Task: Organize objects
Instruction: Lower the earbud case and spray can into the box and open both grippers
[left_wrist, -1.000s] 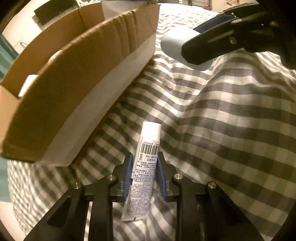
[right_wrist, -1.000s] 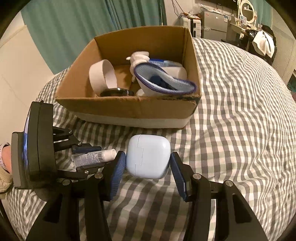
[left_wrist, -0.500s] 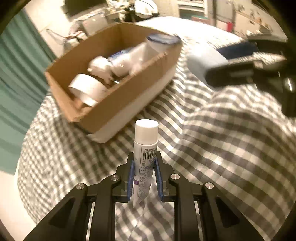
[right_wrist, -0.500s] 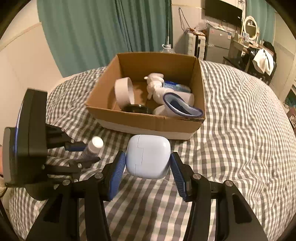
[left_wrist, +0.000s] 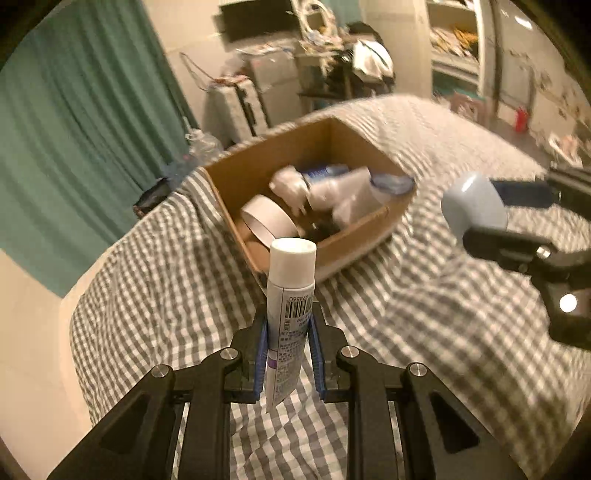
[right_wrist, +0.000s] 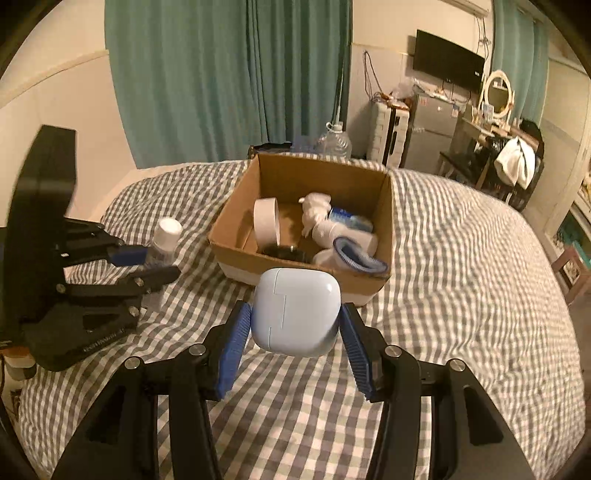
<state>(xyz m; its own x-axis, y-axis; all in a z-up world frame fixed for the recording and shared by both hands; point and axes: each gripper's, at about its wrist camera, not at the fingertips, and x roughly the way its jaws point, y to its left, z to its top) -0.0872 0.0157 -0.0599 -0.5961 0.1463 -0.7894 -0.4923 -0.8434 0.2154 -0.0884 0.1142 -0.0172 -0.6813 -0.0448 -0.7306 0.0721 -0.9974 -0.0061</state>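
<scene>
Each hand-held gripper, left (left_wrist: 288, 345) and right (right_wrist: 295, 345), is built of black angular links, studded with round silver screws and tipped with ribbed blue pads (right_wrist: 231, 354).

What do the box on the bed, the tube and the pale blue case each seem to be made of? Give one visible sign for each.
Box: corrugated cardboard, matte brown, with raw cut rims.
Tube, clamped in the left gripper: probably soft plastic, white with a printed barcode; its flat crimped tail suggests this.
Case, clamped in the right gripper: likely hard moulded plastic, smooth, rounded, slightly glossy, with a lid seam.
</scene>
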